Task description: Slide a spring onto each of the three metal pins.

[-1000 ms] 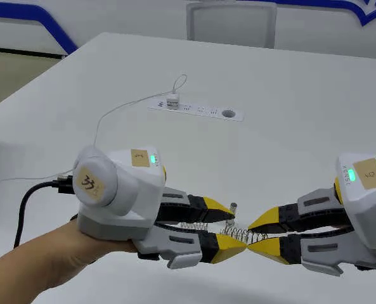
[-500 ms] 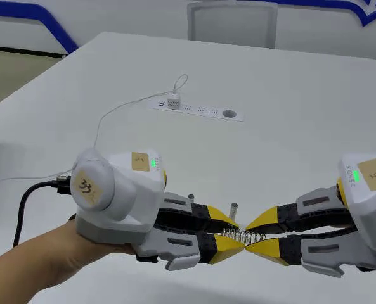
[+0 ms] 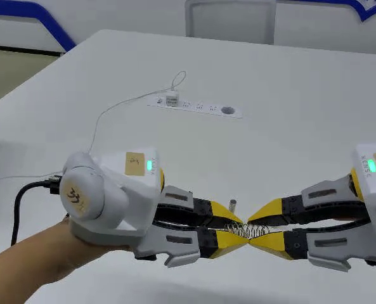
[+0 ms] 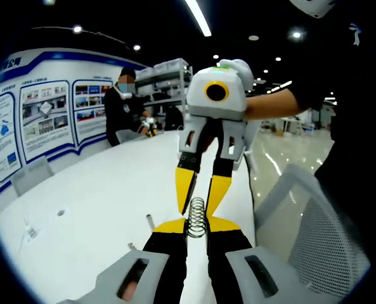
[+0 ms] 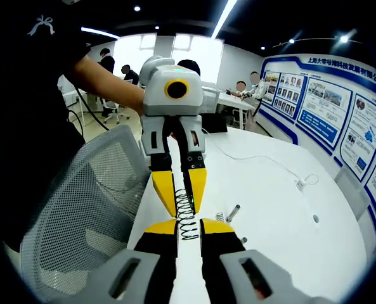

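Spring (image 3: 246,231) hangs tip to tip over the table (image 3: 289,95) in the head view; left gripper (image 3: 238,232) and right gripper (image 3: 256,231) each pinch 1 end, with 1 pin (image 3: 233,204) upright just behind. In the left gripper view, narrow jaws clamp the coil. In the right gripper view, the jaws likewise nip it, the pin just beside.

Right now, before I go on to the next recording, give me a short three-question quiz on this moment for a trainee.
1. True or false: the spring already sits on the upright pin.
2. What holds the spring?
A) one gripper alone
B) the left gripper and the right gripper, tips facing each other
C) neither gripper
3. Fill in: the tips of both grippers are ____ in colour.

Key: 1 false, the spring is held between the gripper tips, in front of the pin. 2 B. 3 yellow.
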{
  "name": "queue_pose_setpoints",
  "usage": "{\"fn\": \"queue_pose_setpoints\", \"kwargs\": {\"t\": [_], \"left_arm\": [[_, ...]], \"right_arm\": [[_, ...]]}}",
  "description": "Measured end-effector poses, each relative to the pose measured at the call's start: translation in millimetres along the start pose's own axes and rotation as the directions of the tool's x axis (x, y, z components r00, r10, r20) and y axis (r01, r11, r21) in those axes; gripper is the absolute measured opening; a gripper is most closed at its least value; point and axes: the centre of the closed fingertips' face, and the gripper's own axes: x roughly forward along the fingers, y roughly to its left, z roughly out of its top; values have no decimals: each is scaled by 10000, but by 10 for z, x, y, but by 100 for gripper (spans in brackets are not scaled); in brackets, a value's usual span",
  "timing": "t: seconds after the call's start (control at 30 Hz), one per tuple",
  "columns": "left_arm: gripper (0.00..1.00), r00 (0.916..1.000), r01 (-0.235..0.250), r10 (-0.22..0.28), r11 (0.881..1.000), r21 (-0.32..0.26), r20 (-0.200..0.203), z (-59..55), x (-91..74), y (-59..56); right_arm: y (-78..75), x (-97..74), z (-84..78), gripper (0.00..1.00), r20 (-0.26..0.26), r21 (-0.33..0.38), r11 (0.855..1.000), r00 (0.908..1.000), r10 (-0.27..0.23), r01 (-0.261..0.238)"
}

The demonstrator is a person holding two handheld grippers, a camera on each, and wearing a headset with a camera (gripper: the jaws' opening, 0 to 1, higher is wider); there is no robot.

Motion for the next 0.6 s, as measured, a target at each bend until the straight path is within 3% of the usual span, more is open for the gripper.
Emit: {"fn": "queue_pose_setpoints", "kwargs": {"t": [0.1, 0.33, 0.6], "left_arm": [[9, 9999, 109, -109, 9999, -8, 97, 24, 1, -24], [9, 9999, 164, -165, 9999, 38, 35, 17, 1, -26], [10, 9993, 193, -180, 9991, 374, -336, -37, 30, -33]], "right_arm": [[-4, -4, -59, 16, -232, 94, 10000, 9997, 22, -20], [18, 12, -66, 12, -156, 94, 9998, 9998, 149, -148], [38, -5, -55, 11, -204, 4, 9992, 9990, 401, -401]]}}
